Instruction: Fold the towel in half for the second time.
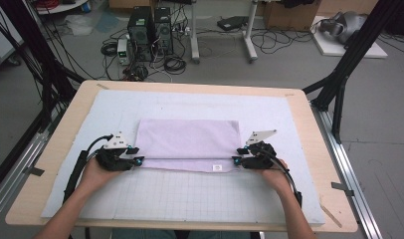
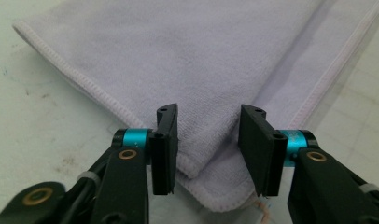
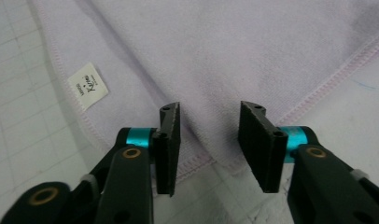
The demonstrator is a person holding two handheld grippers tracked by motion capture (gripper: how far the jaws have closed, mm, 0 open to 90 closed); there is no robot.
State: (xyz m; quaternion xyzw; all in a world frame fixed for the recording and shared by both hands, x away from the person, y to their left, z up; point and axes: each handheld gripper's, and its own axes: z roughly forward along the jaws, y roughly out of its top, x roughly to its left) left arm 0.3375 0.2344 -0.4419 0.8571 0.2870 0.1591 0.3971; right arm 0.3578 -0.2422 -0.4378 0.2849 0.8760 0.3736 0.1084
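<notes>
So there's a pale lilac terry towel [image 1: 190,142], folded into a wide rectangle, lying flat in the middle of the white gridded mat [image 1: 200,196] on the light wooden table [image 1: 314,149]. The person has both tools down at its near corners. The left gripper [image 1: 139,155] sits right at the near left corner, jaws partway apart with the folded corner poking in between them, but the pads aren't pressing on the cloth. Same deal with the right gripper [image 1: 236,155] at the near right corner: moderate gap, hemmed edge between the jaws, no pinch. A small white sewn-in label [image 3: 88,85] sits just beside that corner.
</notes>
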